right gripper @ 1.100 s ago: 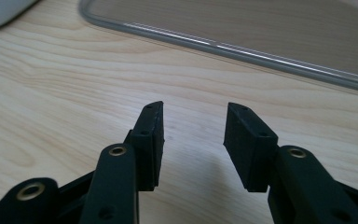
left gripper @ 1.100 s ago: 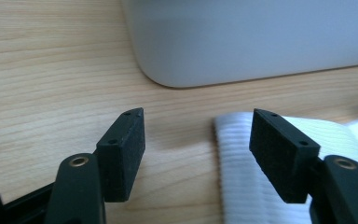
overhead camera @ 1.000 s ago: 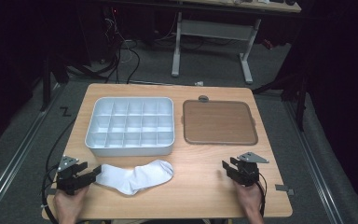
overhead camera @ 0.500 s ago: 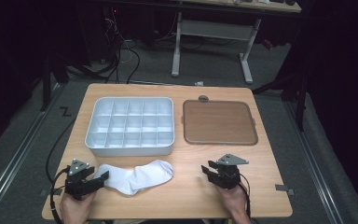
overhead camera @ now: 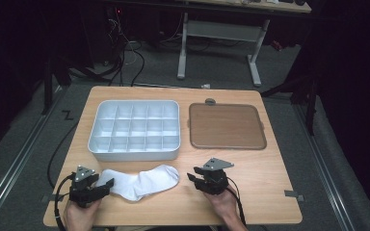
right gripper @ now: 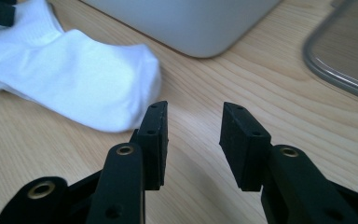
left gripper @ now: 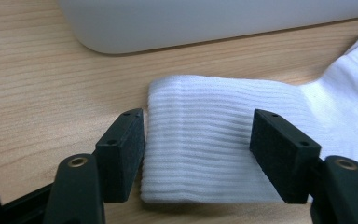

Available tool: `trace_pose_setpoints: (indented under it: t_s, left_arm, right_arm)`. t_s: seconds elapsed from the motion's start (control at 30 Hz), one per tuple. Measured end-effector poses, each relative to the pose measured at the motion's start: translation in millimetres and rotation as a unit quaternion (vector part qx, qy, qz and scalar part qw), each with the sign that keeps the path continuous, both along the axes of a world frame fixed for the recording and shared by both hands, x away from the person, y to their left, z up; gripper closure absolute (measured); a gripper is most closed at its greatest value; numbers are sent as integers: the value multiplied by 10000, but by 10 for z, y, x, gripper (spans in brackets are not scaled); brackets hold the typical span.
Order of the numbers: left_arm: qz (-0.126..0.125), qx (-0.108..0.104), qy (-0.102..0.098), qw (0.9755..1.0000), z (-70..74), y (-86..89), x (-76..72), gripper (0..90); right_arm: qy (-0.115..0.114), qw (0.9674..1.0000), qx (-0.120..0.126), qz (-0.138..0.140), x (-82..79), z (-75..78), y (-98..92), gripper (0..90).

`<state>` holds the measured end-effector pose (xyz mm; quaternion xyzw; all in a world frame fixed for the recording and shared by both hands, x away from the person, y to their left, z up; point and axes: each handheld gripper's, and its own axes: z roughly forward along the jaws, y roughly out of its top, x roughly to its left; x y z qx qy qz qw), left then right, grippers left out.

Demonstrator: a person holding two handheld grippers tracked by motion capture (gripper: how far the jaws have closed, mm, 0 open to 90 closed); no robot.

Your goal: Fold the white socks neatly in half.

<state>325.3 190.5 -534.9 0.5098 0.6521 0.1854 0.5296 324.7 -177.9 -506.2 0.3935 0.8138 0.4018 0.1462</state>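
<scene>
Sock (overhead camera: 142, 182) lay flat on the counter (overhead camera: 270, 173), just in front of the divided tray (overhead camera: 135, 130). Left tool (left gripper: 198, 154) stood open, straddling the ribbed cuff, likely to pin it. Right tool (right gripper: 193, 140), half open and holding nothing, had just been closing beside the toe.

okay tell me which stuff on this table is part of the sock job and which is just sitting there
In use: white sock; left gripper, open around its cuff; right gripper, open beside its toe.

Lying about: compartment tray, apart from both grippers; brown lid.
</scene>
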Motion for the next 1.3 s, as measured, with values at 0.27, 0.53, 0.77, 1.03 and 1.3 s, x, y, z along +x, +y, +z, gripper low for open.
trace_pose_setpoints:
  t_s: [0.27,0.53,0.77,1.03,1.3]
  left_arm:
    - [-3,48,9,10000,-27,-20,3,360]
    - [-21,107,1,9999,-39,-45,4,361]
    - [-56,162,-7,9999,-39,-73,-1,361]
    - [-164,136,-11,9998,-40,-149,-6,362]
    - [-297,105,-11,9995,-42,-256,2,363]
  right_arm:
    - [98,9994,-20,326,77,-69,308,626]
    - [186,9990,-91,406,115,-124,435,674]
    - [226,9986,-224,417,140,-162,455,803]
    - [211,9990,-195,355,120,-136,374,845]
    - [212,9993,-216,217,81,-130,245,847]
